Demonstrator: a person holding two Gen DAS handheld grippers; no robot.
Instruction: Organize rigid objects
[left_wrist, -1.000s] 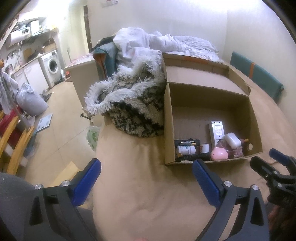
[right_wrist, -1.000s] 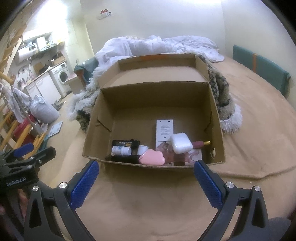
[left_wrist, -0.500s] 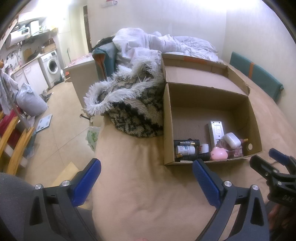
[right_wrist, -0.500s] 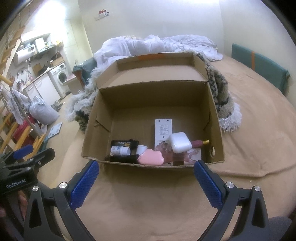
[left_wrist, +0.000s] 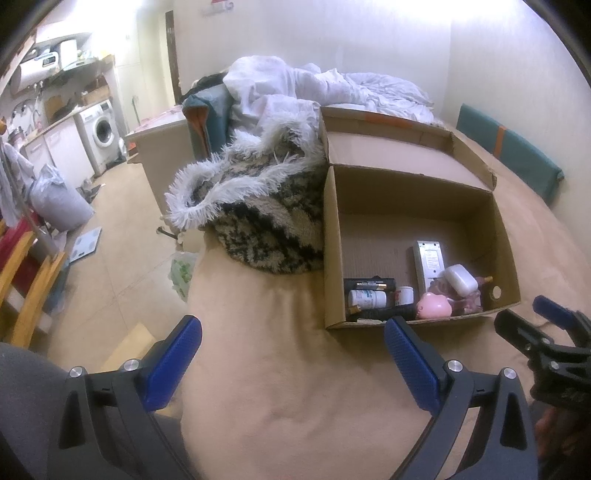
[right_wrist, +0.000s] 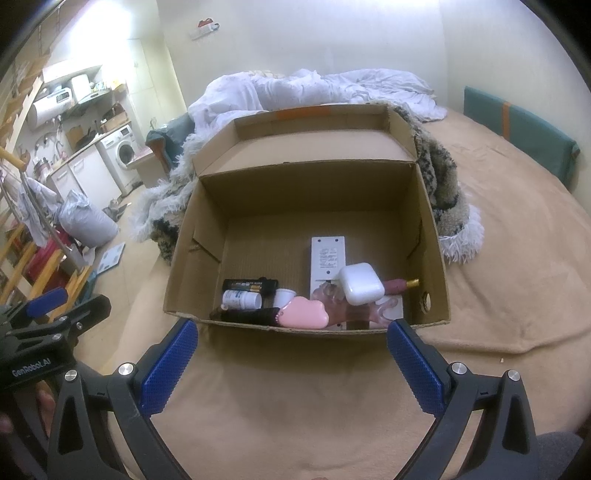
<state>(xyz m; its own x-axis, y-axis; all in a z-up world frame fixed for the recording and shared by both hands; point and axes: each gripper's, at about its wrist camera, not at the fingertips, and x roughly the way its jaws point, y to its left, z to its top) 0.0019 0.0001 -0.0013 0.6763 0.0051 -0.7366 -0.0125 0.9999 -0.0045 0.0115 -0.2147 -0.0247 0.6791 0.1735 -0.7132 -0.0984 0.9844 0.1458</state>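
- The open brown cardboard box (right_wrist: 306, 236) sits mid-frame in the right wrist view, on the tan blanket-covered bed (right_wrist: 295, 398). Its small hard things are bunched along the near wall at the lower middle of the frame.
- In that cluster we see a white rounded-square plastic case (right_wrist: 360, 283), a pink cloud-shaped plastic piece (right_wrist: 304, 314), a small white labelled pill bottle (right_wrist: 242, 299), a long white flat adapter-like slab (right_wrist: 328, 260) and a black pack of batteries (right_wrist: 249, 285).
- The right gripper (right_wrist: 291, 363) hangs low in the frame just short of the box's near wall, its blue-padded fingers (right_wrist: 168, 363) spread wide and holding nothing.
- The left gripper (left_wrist: 291, 363) hovers over bare blanket at the lower centre of its own view, with the box at the right of the frame. Its fingers (left_wrist: 412, 363) are also spread and hold nothing.
- This scene fits two stages: things gathered in and the hands drawn back, or the hands about to reach in. We cannot tell which.
- If we do reach in, we judge that the near wall must be cleared from above, coming down vertically over one item.
- The white case lies on top of the pile and looks easiest to grip across its narrow sides. The pink piece is wedged against the wall and may slip.
- The things touch one another, so we would close slowly to avoid nudging neighbours.
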